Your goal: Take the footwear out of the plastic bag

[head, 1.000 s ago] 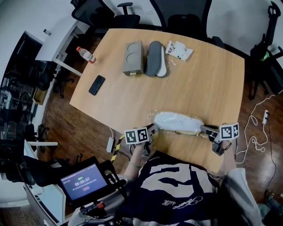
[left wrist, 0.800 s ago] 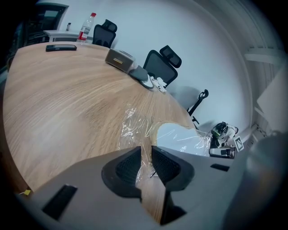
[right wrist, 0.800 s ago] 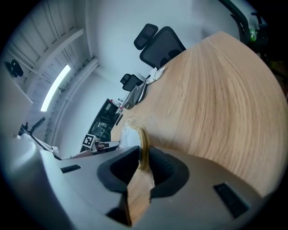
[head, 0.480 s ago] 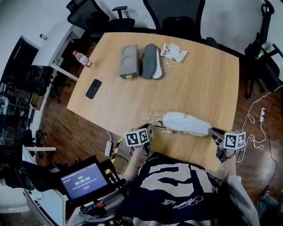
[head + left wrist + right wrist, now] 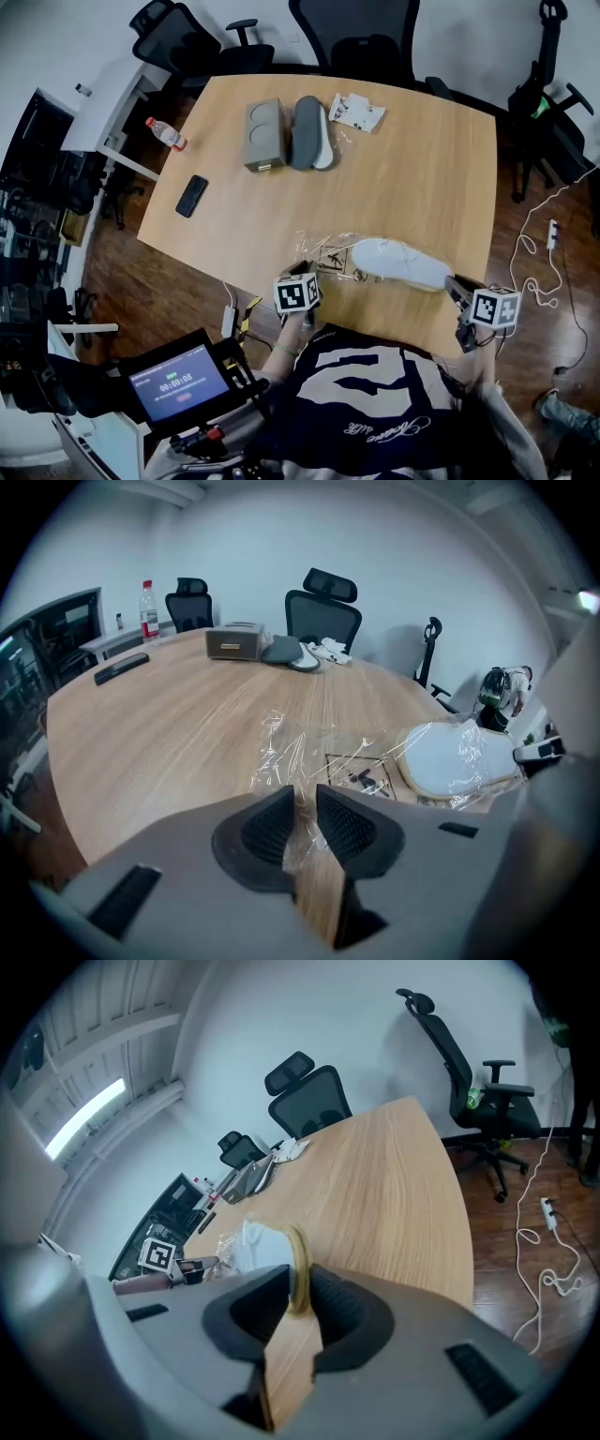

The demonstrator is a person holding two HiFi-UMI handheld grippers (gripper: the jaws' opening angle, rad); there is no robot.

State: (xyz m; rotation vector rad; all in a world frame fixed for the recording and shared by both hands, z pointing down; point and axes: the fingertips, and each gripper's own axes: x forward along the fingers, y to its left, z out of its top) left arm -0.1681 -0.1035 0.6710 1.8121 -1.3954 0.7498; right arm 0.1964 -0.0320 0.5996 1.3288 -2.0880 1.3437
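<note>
A white slipper [image 5: 398, 263] with a tan sole lies near the table's front edge, most of it out of the clear plastic bag [image 5: 323, 251]. My right gripper [image 5: 454, 285] is shut on the slipper's sole rim [image 5: 298, 1265] at its right end. My left gripper [image 5: 319, 277] is shut on the crumpled film of the bag [image 5: 309, 752], which runs between its pads [image 5: 267, 822]. In the left gripper view the slipper [image 5: 455, 761] lies to the right, with film still over it.
At the table's far side lie a grey slipper [image 5: 309, 133], a grey box [image 5: 262, 134] and a white packet [image 5: 354, 111]. A phone [image 5: 192, 195] lies at the left edge, and a bottle [image 5: 161, 134] on a side desk. Office chairs ring the table; cables trail on the floor at right.
My right gripper has drawn the slipper to the right, sliding it out of the bag. The left gripper has held the bag's end in place, and the film now lies flatter.
</note>
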